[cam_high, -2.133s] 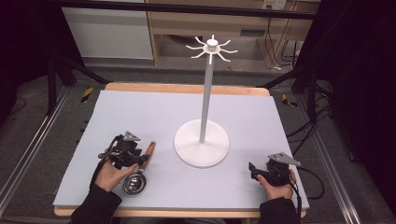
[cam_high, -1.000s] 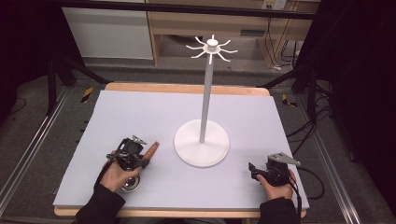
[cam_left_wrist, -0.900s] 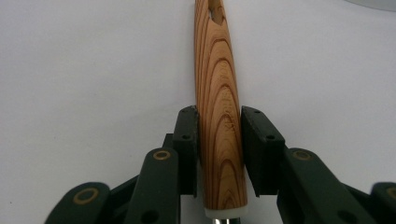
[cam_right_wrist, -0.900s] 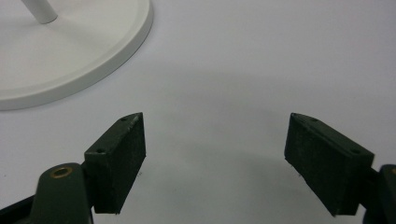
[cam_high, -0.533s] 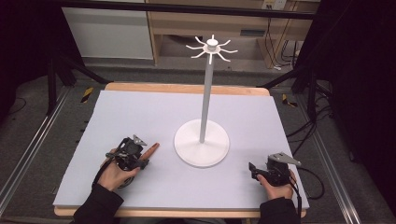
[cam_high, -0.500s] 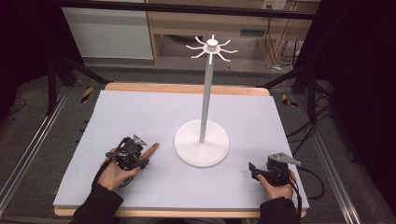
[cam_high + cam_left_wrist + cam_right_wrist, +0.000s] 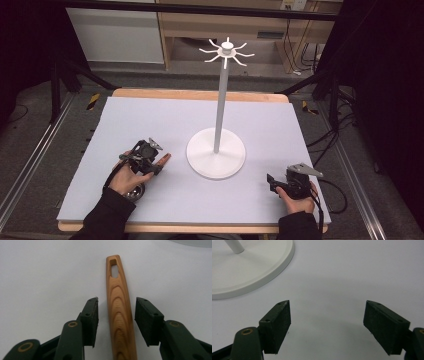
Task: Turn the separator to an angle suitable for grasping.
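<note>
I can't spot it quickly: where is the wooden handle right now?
The wooden handle lies flat on the white table, between the left hand-held gripper's open pads, left of the white stand's base.

A lab recording station: a white-covered tabletop (image 7: pixel 150 125) framed by metal rails (image 7: pixel 30 165), black drapes (image 7: pixel 385 100), and cables (image 7: pixel 325 145) trailing across grey carpet.

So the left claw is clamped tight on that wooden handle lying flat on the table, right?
Not quite. The left gripper view shows the left claw open around the wooden handle, its pads clear of both sides. The handle does lie flat on the table.
</note>
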Motion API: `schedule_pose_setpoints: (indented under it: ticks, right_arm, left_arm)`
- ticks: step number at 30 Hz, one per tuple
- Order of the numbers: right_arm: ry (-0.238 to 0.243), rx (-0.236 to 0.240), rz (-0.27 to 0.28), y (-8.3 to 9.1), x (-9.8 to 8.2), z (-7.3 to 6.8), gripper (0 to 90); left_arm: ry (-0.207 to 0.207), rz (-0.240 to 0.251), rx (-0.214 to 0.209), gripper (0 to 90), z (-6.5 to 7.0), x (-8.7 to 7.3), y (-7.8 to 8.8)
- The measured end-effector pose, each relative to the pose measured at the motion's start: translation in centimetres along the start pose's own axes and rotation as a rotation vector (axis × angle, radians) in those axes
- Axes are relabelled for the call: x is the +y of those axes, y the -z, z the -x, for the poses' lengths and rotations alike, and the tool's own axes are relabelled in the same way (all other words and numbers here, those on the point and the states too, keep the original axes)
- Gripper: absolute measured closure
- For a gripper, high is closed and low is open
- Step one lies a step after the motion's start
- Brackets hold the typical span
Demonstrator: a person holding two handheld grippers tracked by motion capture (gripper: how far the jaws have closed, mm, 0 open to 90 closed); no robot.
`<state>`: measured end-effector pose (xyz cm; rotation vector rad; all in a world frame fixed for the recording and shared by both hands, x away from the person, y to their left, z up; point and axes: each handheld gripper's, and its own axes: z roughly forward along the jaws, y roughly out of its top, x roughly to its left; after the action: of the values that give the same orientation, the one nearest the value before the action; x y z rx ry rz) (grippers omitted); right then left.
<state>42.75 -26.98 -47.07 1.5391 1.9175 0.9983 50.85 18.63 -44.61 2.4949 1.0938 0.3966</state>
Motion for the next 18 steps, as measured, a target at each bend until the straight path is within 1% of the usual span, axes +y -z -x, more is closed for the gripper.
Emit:
schedule_pose_setpoints:
  ticks: [2, 3, 5, 7, 9, 11, 15, 16, 18]
  right_arm:
    - [-0.001, 0.001, -0.002, -0.01, 0.01, 0.0, 23.1]
    - [0.0, 0.003, -0.004, -0.03, 0.0, 0.0, 23.7]
    - [0.003, 0.007, -0.003, -0.06, 0.0, 0.0, 24.0]
    - [0.005, 0.008, -0.006, -0.08, 0.0, 0.01, 24.0]
    - [0.005, 0.008, -0.007, -0.08, 0.0, 0.02, 24.1]
    - [0.003, 0.01, -0.006, -0.07, 0.0, 0.02, 24.4]
    - [0.004, 0.015, -0.008, -0.11, 0.0, 0.0, 24.8]
    - [0.005, 0.015, -0.009, -0.15, 0.0, -0.01, 24.8]
    - [0.005, 0.015, -0.009, -0.16, 0.0, 0.0, 24.9]
  left_arm:
    - [-0.001, -0.006, 0.0, 55.7, 0.02, 0.06, -0.08]
    - [0.0, -0.017, -0.003, 55.9, -0.02, 0.09, -0.18]
    - [0.0, -0.02, -0.001, 57.9, -0.04, 0.11, -0.22]
    - [0.003, -0.03, -0.011, 58.6, -0.12, 0.18, -0.39]
    - [0.004, -0.033, -0.01, 58.7, -0.09, 0.2, -0.52]
    - [0.006, -0.037, -0.017, 60.4, -0.09, 0.21, -0.7]
    - [0.019, -0.039, -0.034, 63.0, -0.21, 0.12, -0.68]
    - [0.031, -0.037, -0.041, 63.5, -0.26, 0.09, -0.72]
    - [0.037, -0.041, -0.045, 63.7, -0.34, 0.11, -0.74]
